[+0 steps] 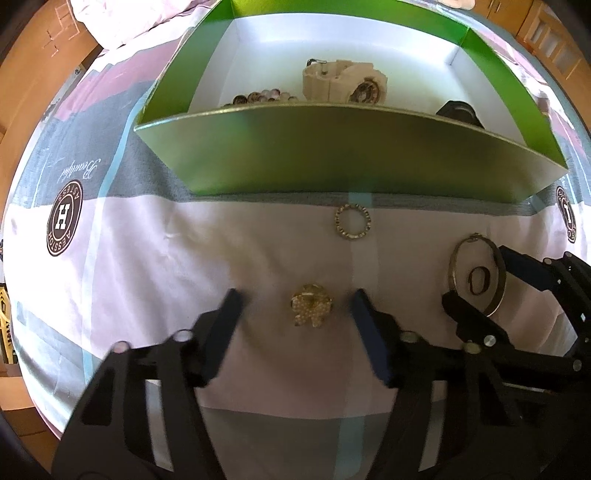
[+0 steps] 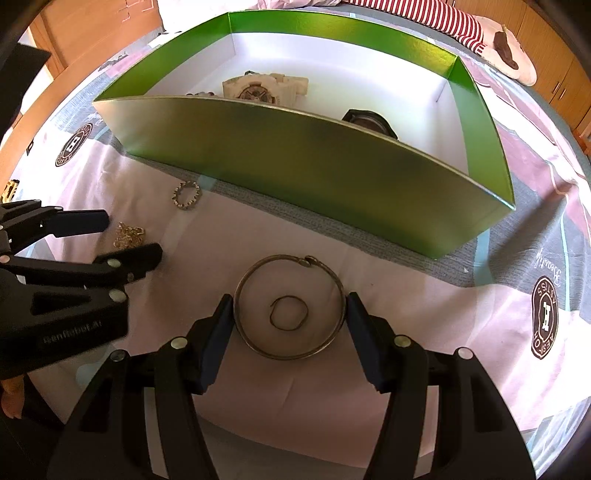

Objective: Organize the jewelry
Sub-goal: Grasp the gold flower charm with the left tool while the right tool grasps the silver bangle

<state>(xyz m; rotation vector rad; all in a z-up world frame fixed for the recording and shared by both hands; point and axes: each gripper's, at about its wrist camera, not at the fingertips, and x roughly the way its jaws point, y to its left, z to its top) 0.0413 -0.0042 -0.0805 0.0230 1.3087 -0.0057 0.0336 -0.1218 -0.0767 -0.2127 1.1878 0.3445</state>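
While box wall [image 1: 332, 155] looms | left tool [image 1: 295, 306] apart round brooch [image 1: 311, 304] | right tool [image 2: 290, 314] clamps bangle [image 2: 291, 347]

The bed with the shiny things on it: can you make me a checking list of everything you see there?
Surface: pink and grey patterned bedsheet, flat.
Job's things: green cardboard box holds a cream plastic watch, a beaded bracelet and a black watch. On the sheet lie a gold pearl brooch, a small studded ring, a large metal bangle and a thin dark wire loop inside it.
Clutter: nothing seen.
Grippers: left gripper astride the brooch, pads apart from it; right gripper pads against the bangle's sides.
Cables: nothing seen.
Surroundings: wooden cupboards, a striped plush toy.
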